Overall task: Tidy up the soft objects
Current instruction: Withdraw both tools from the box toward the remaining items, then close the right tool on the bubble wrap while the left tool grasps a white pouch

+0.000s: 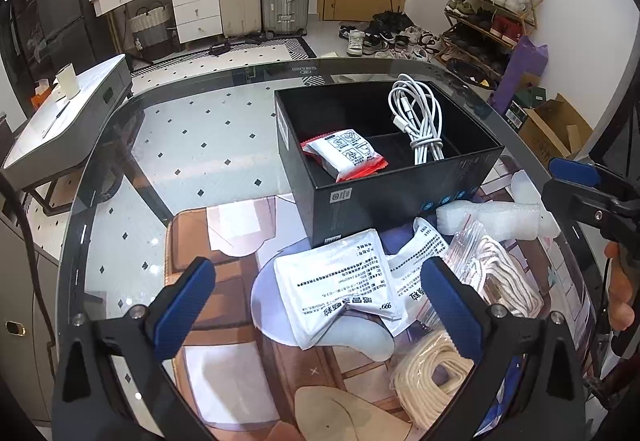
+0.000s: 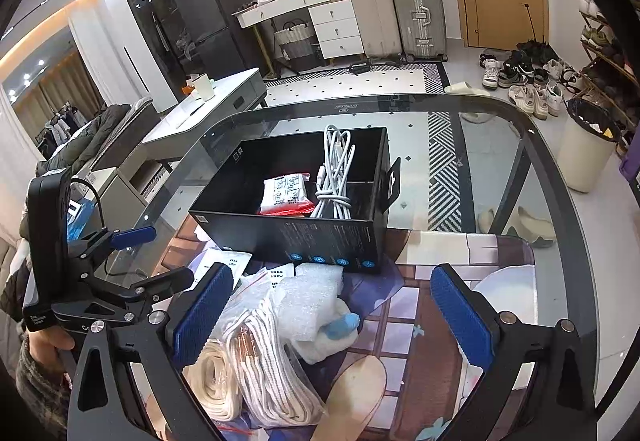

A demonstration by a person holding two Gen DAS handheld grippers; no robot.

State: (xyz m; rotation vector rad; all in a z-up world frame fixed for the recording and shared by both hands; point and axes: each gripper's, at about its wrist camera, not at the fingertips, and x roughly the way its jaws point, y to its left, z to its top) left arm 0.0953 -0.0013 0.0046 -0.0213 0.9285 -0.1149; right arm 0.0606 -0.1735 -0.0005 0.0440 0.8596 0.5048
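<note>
- Nearest my left tool [image 1: 318, 305] lies a white printed sachet [image 1: 340, 285], between its spread blue pads; the tool is wide open and holds nothing.
- Just right of the sachet sit a cream rope coil [image 1: 432, 377] and a clear bag of striped cord [image 1: 500, 273], partly overlapping, so I judge a clean pinch on one alone needs care.
- My right tool [image 2: 332, 313] is equally open and empty, hanging above the same heap: the striped cord bag, the rope coil and a white foam wrap [image 2: 316, 293].
- The black box [image 1: 384, 145] stands just behind the heap, on the far edge of the printed mat [image 1: 224, 281]. A red-and-white packet [image 1: 344, 155] fills its near-left compartment and a white cable [image 1: 416, 121] lies along the right side, so it reads as the collecting bin.
- Free room: the far-left part of the box looks bare, and the glass surface [image 1: 192, 145] left of the box is open for a swing-in.
- Limits: the box's near wall stands above the heap, so anything lifted must clear it, and the tools hang near each other over the pile.
</note>
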